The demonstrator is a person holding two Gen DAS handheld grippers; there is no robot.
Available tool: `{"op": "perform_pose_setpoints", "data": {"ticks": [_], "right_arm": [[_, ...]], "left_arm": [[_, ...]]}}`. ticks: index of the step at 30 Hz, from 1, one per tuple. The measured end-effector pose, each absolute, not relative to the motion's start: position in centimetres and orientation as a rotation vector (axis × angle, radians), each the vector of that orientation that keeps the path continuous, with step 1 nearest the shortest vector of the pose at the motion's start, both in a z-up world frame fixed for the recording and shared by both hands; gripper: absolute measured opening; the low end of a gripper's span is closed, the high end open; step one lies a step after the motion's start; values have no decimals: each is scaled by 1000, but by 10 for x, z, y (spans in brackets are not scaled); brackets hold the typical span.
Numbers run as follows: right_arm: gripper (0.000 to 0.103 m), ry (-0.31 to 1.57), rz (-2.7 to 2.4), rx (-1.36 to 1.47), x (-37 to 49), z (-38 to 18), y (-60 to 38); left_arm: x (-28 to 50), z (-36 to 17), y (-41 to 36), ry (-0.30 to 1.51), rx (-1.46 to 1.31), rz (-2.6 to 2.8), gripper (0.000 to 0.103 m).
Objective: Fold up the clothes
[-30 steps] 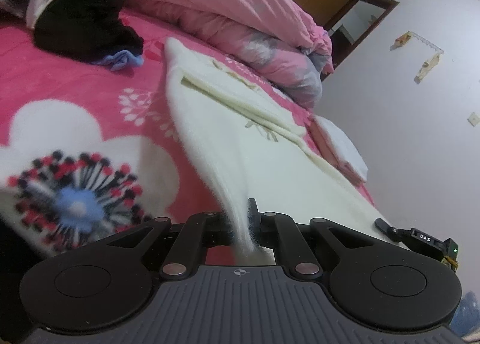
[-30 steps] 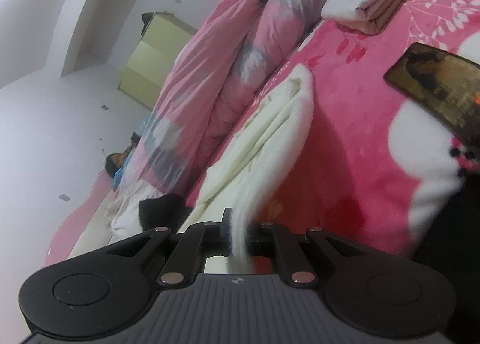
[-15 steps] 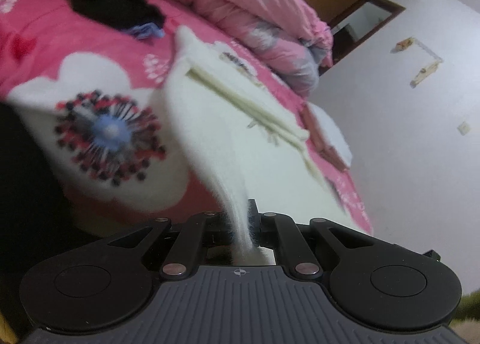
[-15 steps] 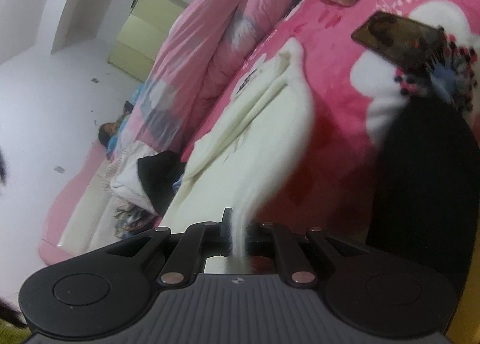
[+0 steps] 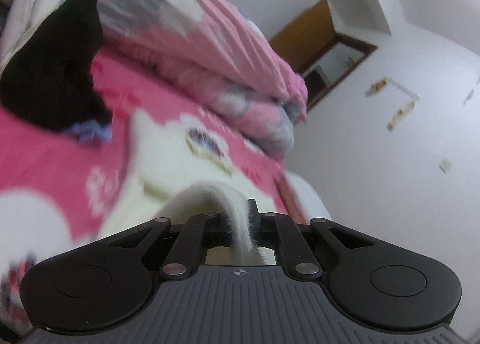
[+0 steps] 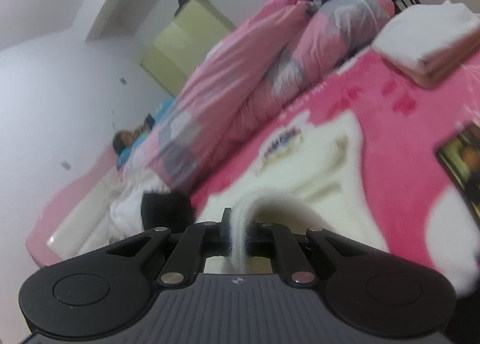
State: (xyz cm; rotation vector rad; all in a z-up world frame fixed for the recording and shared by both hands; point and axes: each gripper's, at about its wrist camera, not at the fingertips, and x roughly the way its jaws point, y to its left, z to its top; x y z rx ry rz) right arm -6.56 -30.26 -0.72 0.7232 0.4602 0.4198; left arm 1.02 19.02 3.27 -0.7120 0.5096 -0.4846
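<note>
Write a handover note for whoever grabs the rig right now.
Left claw: shut on an edge of the cream fleece garment.
Right claw: shut on another edge of it.
The garment lies spread on the pink bedspread, held edges arched above it. Black clothes wait behind; a folded stack sits at the far end.
Done: both edges gripped.
Left: lay the fold down, finish, probably the black clothes next.

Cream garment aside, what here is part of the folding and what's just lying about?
In the job:
cream garment
left gripper
right gripper

Lying about:
black clothing
pink duvet
folded white stack
phone
</note>
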Motion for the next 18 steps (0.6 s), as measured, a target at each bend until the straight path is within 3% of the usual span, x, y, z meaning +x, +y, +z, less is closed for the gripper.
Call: {"op": "perform_pose_setpoints", "data": {"ticks": [10, 18], "right_arm": [[7, 473, 385, 783, 67, -22, -313], [7, 517, 351, 837, 163, -47, -320]], "left_arm": [[154, 20, 186, 536, -722, -395, 5], [216, -19, 190, 634, -690, -360, 5]]}}
